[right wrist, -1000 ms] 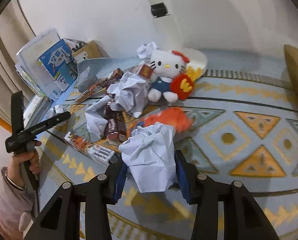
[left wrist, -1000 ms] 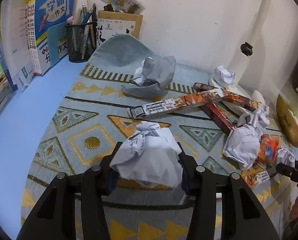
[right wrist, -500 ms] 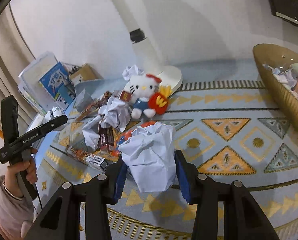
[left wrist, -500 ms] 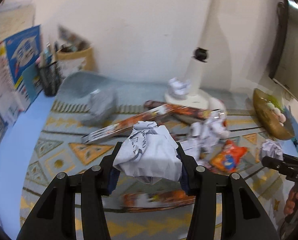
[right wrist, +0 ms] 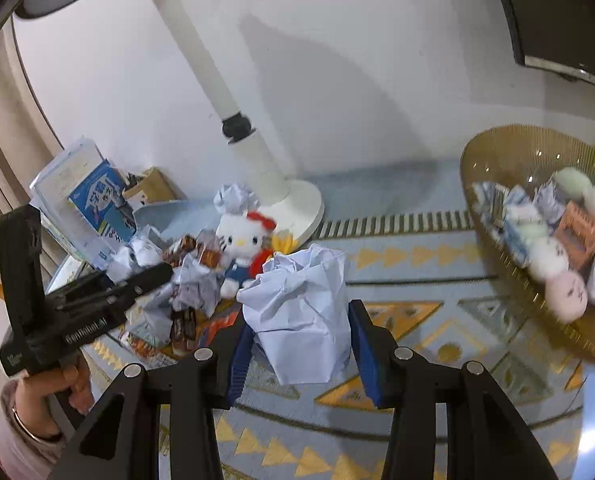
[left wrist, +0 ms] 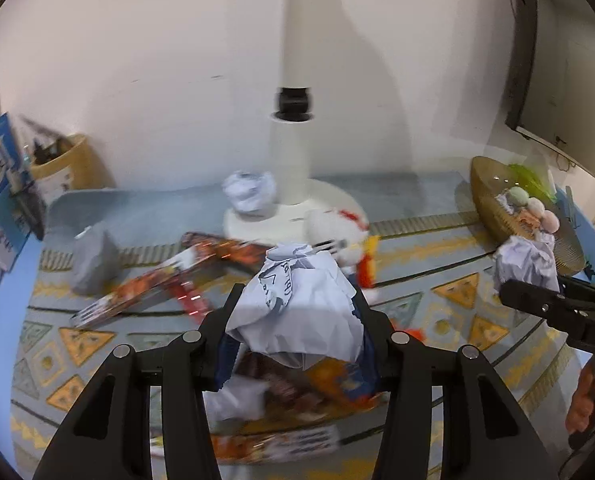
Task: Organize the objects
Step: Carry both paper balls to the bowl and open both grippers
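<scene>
In the left wrist view my left gripper (left wrist: 295,320) is shut on a crumpled white paper ball (left wrist: 297,304) with dark print, held above the patterned rug (left wrist: 449,248). In the right wrist view my right gripper (right wrist: 301,332) is shut on a plain crumpled paper ball (right wrist: 301,312), also off the rug. A golden ribbed basket (right wrist: 497,152) with paper balls and soft round things stands to the right. From the left wrist view the right gripper (left wrist: 513,292) shows at the right edge with its ball (left wrist: 525,260), close to the basket (left wrist: 485,196).
A white pole stand (right wrist: 301,200) rises at the back by the wall. Before it lie a white plush cat (right wrist: 241,240), snack boxes (left wrist: 137,292), more crumpled paper (left wrist: 249,192) and a grey wad (left wrist: 93,260). Books (right wrist: 97,200) stand at the left. A hand (right wrist: 49,392) grips the left gripper's handle.
Both grippers have risen and swung to the right with their paper balls still held. The books and pen holder slid to the left, and the golden basket came into view on the right.
</scene>
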`<state>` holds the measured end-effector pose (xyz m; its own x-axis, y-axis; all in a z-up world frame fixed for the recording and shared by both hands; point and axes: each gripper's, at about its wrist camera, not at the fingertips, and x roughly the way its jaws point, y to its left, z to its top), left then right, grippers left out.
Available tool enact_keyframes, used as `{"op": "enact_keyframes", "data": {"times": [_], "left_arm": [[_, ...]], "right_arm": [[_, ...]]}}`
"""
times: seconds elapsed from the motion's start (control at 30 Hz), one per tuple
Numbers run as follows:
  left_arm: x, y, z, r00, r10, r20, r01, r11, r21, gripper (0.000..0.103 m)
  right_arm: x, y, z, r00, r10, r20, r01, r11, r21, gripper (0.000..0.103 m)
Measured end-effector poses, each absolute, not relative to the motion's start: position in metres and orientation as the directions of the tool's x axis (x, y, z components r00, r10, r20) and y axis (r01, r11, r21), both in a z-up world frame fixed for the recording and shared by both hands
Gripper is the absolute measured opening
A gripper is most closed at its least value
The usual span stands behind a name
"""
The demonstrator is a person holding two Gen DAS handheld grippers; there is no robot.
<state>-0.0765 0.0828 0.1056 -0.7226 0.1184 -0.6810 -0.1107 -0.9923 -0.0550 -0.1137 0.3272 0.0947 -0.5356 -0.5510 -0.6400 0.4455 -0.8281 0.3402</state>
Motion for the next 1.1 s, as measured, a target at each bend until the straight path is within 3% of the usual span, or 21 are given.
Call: {"op": "enact_keyframes", "data": {"times": [0.3, 0.43, 0.9, 0.93, 0.97, 1.0, 1.03, 1.1], "left_arm": [[-0.110, 0.160, 0.139, -0.727, 0.248, -0.641, -0.245, -0.965, -0.096, 0.046], [-0.123, 0.211, 0.155, -0.730, 0.315, -0.607, -0.328, -0.940, -0.094, 0.046], [-0.141, 0.338, 0.137, -0.622, 0.442, -0.647, -0.545, -0.837, -0.047, 0.046], [-0.141, 0.340, 0.135, -0.614, 0.454, -0.645, -0.554, -0.831, -0.058, 0.046], [-0.142, 0.343, 0.132, -0.603, 0.470, -0.644, -0.569, -0.820, -0.065, 0.047], [-0.139, 0.348, 0.130, -0.604, 0.460, -0.651, -0.574, -0.817, -0.044, 0.068], [-0.143, 0.351, 0.126, -0.609, 0.442, -0.658, -0.578, -0.816, -0.013, 0.101], [-0.136, 0.358, 0.122, -0.631, 0.428, -0.647, -0.601, -0.797, 0.059, 0.102]], "right_arm": [[-0.155, 0.387, 0.144, -0.641, -0.484, -0.596, 0.383, -0.874, 0.299, 0.045], [-0.174, 0.431, 0.169, -0.715, -0.383, -0.585, 0.287, -0.924, 0.254, 0.045], [-0.230, 0.524, 0.175, -0.732, -0.175, -0.659, 0.079, -0.982, 0.173, 0.045], [-0.234, 0.527, 0.173, -0.728, -0.175, -0.662, 0.071, -0.981, 0.180, 0.049], [-0.237, 0.530, 0.171, -0.728, -0.179, -0.662, 0.065, -0.979, 0.194, 0.068], [-0.238, 0.532, 0.168, -0.726, -0.185, -0.662, 0.061, -0.977, 0.206, 0.081], [-0.241, 0.534, 0.165, -0.721, -0.180, -0.670, 0.045, -0.976, 0.213, 0.103], [-0.242, 0.540, 0.161, -0.709, -0.173, -0.684, 0.016, -0.973, 0.229, 0.103]]}}
